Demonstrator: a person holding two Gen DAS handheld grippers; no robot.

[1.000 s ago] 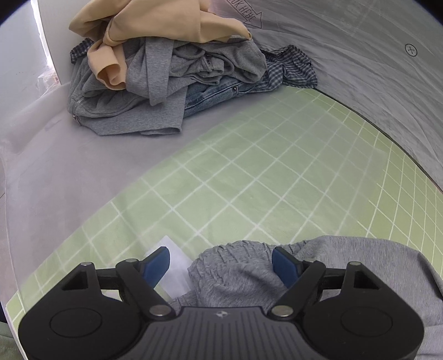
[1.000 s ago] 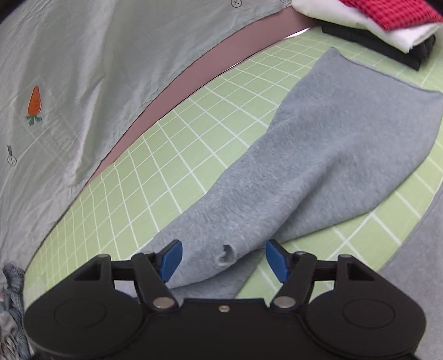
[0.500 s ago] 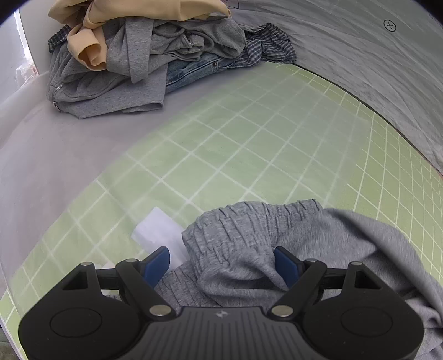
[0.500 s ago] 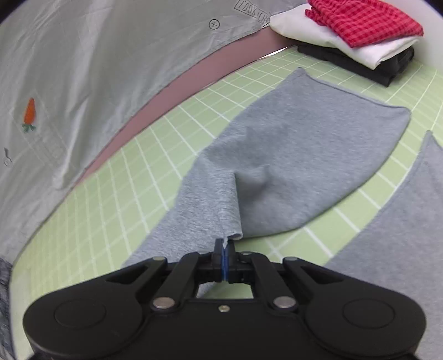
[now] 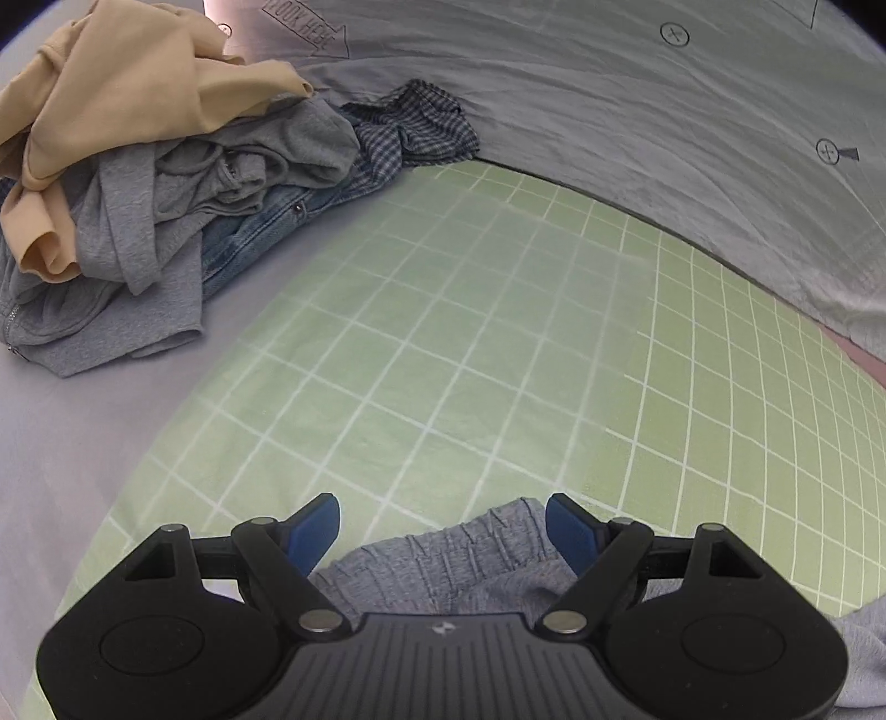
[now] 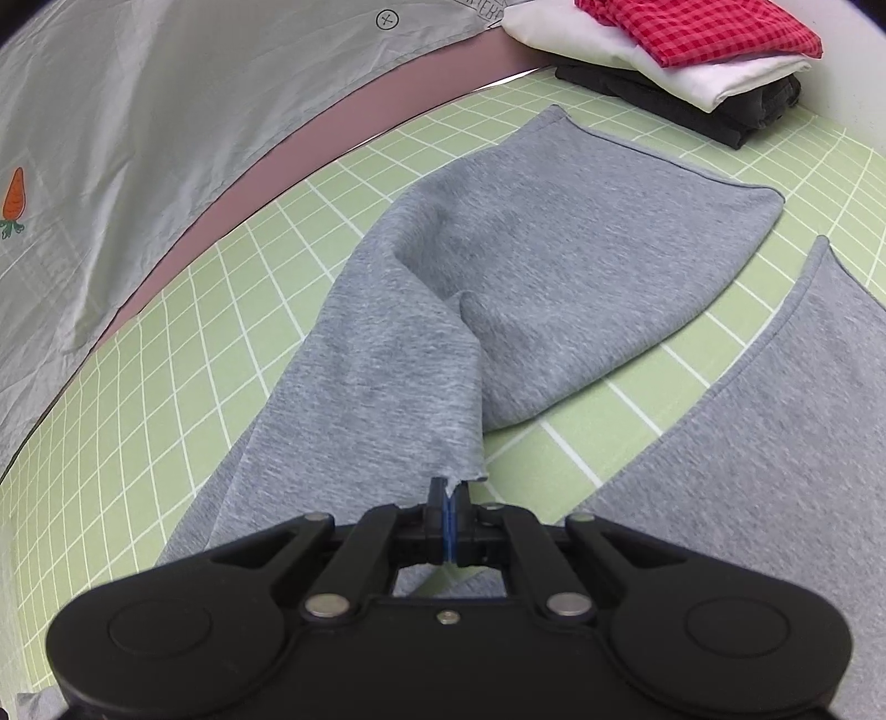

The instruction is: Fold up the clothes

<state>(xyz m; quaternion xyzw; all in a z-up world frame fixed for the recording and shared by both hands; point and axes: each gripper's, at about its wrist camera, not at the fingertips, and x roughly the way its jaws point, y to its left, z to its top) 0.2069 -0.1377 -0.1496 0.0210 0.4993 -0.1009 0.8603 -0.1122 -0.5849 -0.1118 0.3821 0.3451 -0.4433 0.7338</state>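
Note:
Grey sweatpants lie on the green grid mat. In the right wrist view one leg [image 6: 554,266] stretches away toward the folded stack, and the other leg [image 6: 775,443] lies at the right. My right gripper [image 6: 449,518] is shut on a raised pinch of fabric near the crotch. In the left wrist view the ribbed elastic waistband [image 5: 443,559] lies between the blue fingertips of my left gripper [image 5: 443,526], which stands open around it without squeezing.
A heap of unfolded clothes [image 5: 149,183] in tan, grey, denim and checks sits at the far left. A folded stack [image 6: 681,50] with a red checked piece on top rests at the far right. Grey sheet [image 5: 637,99] hangs behind the mat [image 5: 470,343].
My right gripper has gone from open to shut on the sweatpants fabric and lifted it into a ridge. My left gripper has shifted over the waistband and stays open.

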